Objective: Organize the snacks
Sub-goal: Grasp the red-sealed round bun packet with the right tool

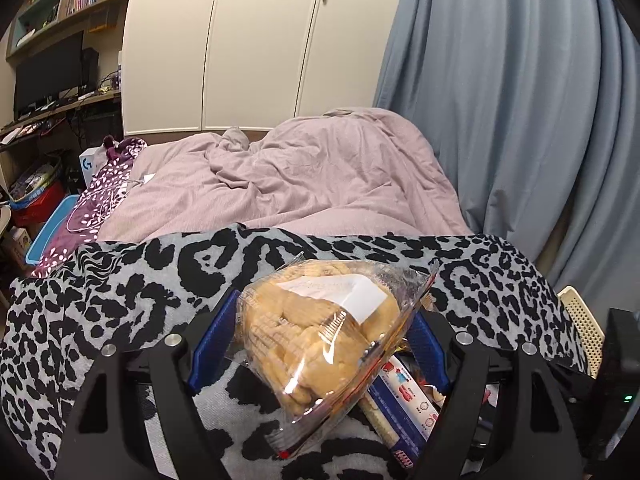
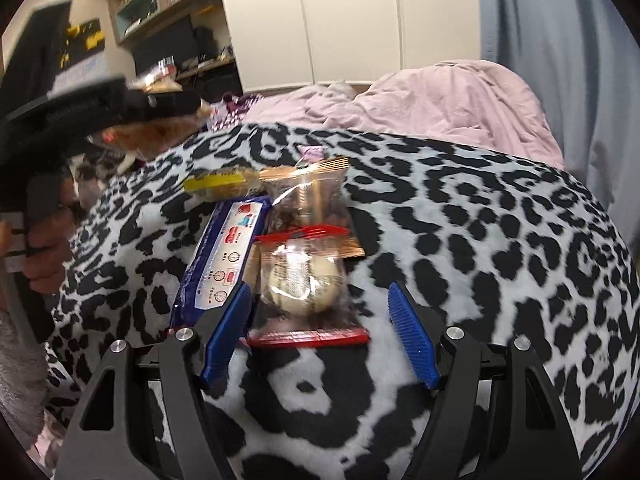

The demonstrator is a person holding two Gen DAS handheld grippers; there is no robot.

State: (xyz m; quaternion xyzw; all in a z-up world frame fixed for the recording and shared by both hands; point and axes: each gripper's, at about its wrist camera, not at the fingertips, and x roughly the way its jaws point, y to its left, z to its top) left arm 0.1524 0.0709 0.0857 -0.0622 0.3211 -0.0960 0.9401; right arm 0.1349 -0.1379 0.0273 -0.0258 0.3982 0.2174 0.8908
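While the left gripper [image 1: 320, 340] clamps the cracker bag [image 1: 320, 336] between its blue pads [image 1: 214, 344], that bag rides up off the blanket [image 1: 120, 320], tilted, one sealed end poking down toward the camera. Fingers are closed in on the plastic from both sides, and the grip looks firm enough to carry it; the high hold probably keeps it clear of the pile below. Peeking out underneath on the right is the blue pack [image 1: 400, 412], lying on the bed.

Over to the other side: the right gripper [image 2: 320, 332] hangs low over the blanket with its fingers spread wide and nothing between them. Lined up in that gap is the red-edged bun [image 2: 304, 284], flat on the fabric, just beside the left pad, which seems to touch or overlap the blue pack next to it. Behind sit a brown-wrapped snack [image 2: 308, 196] and a yellow one [image 2: 220, 186], all bunched together mid-blanket. That wide stance reads as a setup for the bun. Crinkly, slippery wrappers, so a squeeze near the edge could slide off.
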